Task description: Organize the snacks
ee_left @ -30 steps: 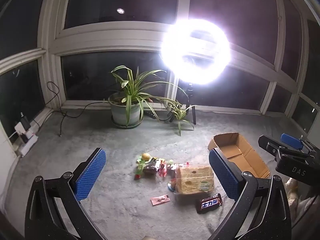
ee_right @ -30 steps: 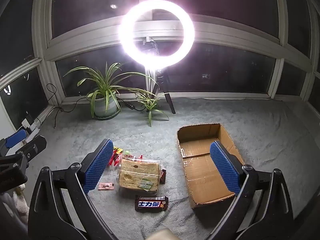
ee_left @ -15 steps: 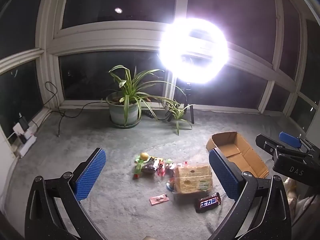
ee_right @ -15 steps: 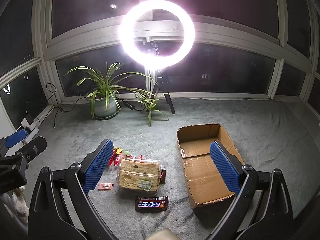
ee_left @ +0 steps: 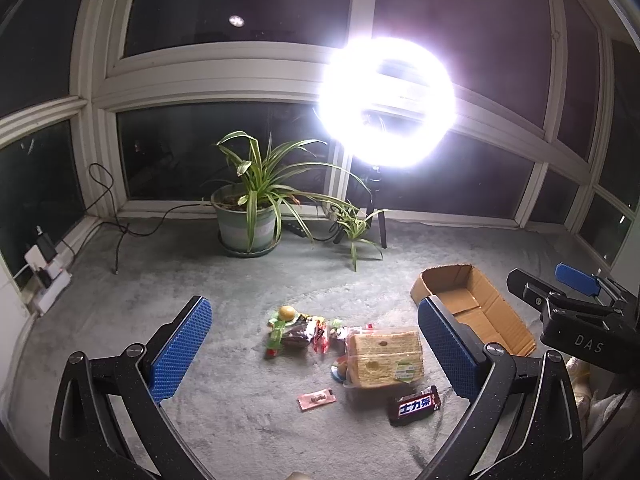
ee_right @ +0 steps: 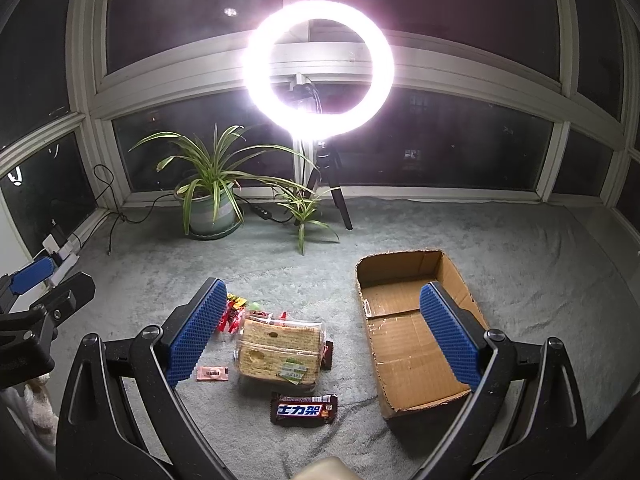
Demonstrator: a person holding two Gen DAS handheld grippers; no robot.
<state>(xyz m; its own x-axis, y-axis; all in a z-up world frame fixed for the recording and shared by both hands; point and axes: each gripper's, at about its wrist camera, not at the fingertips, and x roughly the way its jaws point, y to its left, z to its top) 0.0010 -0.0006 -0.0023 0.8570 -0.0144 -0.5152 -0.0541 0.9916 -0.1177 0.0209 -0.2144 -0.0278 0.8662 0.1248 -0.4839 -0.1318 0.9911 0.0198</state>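
Note:
A pile of snacks lies on the grey carpet: a clear bag of sliced bread (ee_left: 384, 358) (ee_right: 280, 354), a dark chocolate bar (ee_left: 415, 405) (ee_right: 304, 409), a small pink packet (ee_left: 317, 399) (ee_right: 213, 373), and several small colourful packs (ee_left: 298, 330) (ee_right: 234, 310). An open, empty cardboard box (ee_left: 472, 312) (ee_right: 412, 328) lies to their right. My left gripper (ee_left: 316, 354) is open and empty, held above the snacks. My right gripper (ee_right: 320, 334) is open and empty, held above the bread and the box's left wall.
A potted spider plant (ee_left: 250, 216) (ee_right: 210, 208) and a smaller plant (ee_right: 302, 210) stand by the windows at the back. A bright ring light on a tripod (ee_right: 320, 68) stands behind them. Cables and a power strip (ee_left: 48, 276) lie at the left wall.
Both views hardly differ; the left wrist view has shifted slightly, with the scene drifting a little to the left. Both grippers stay open and empty.

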